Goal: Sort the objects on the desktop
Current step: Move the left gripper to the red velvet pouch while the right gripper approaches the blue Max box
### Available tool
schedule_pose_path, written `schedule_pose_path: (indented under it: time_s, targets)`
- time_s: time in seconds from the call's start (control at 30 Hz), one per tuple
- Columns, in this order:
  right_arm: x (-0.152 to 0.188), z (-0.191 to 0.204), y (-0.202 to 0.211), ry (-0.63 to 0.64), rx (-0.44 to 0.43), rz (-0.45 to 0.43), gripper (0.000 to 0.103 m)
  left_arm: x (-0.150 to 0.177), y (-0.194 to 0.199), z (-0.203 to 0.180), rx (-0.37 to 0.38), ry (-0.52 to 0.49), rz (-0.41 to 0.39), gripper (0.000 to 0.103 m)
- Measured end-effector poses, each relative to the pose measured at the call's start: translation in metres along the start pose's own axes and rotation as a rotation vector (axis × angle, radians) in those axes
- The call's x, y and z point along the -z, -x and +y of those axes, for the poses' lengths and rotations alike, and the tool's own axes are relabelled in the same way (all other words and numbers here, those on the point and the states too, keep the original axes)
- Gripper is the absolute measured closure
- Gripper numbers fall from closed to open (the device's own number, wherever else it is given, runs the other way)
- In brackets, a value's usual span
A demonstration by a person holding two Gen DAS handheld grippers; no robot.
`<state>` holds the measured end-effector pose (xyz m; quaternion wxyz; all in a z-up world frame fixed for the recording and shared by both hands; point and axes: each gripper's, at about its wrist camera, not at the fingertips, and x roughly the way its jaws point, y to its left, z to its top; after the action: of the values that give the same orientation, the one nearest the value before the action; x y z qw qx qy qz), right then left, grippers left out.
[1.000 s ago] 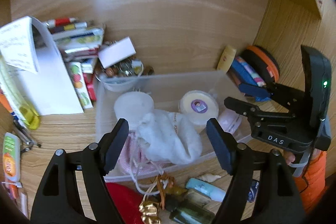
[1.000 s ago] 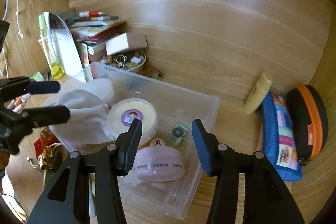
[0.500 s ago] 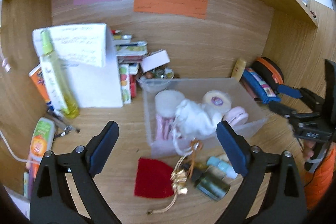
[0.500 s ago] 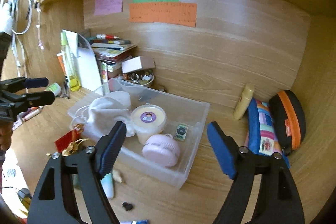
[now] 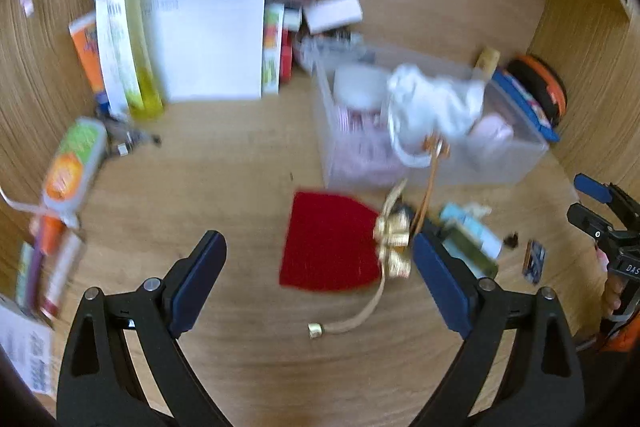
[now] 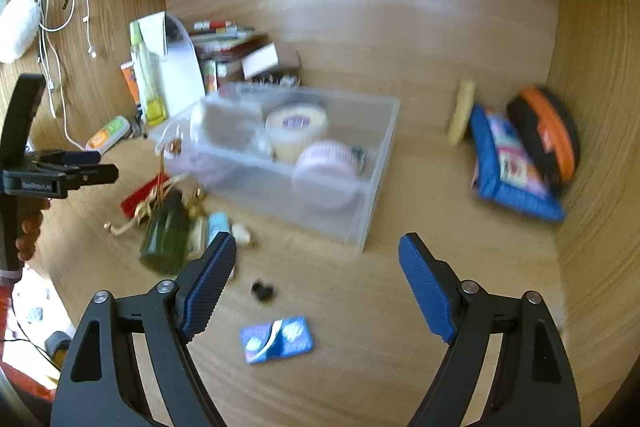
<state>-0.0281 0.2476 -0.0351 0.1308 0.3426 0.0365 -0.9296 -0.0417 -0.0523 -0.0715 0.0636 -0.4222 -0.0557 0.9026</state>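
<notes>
Above desk, left tongs point(image 5: 318, 269) spread wide over red cloth point(image 5: 326, 241); right tongs point(image 6: 316, 277) spread too.

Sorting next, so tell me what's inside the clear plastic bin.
Inside the clear bin: a white cloth pouch, a cream tub, a pink round case. Whatever lies beneath them is covered.

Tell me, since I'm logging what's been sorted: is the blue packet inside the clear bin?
No, the blue packet lies on the desk in front of the clear bin, between the open right gripper's fingers.

Right hand-held gripper point(image 6: 316, 283) wide open above blue packet point(image 6: 277, 339), clear bin point(image 6: 376, 171) beyond
</notes>
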Motion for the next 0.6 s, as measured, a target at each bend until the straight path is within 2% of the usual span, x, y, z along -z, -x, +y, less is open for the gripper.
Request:
schedule_pose_path:
  time_s: [0.13,0.33,0.6]
  targets:
    - [0.016,0.0,-0.007,-0.046,-0.036,0.039,0.022,0.014,-0.013,-0.006,0.02,-0.014,0.045,0.008]
    - [0.033,0.005,-0.015,-0.055,-0.086,0.109,0.022,0.016,-0.029,-0.014,-0.006,-0.044,0.086,0.008]
    - [0.049,0.014,-0.014,0.005,-0.045,0.146,0.022,0.004,-0.053,-0.02,-0.043,-0.079,0.126,0.008]
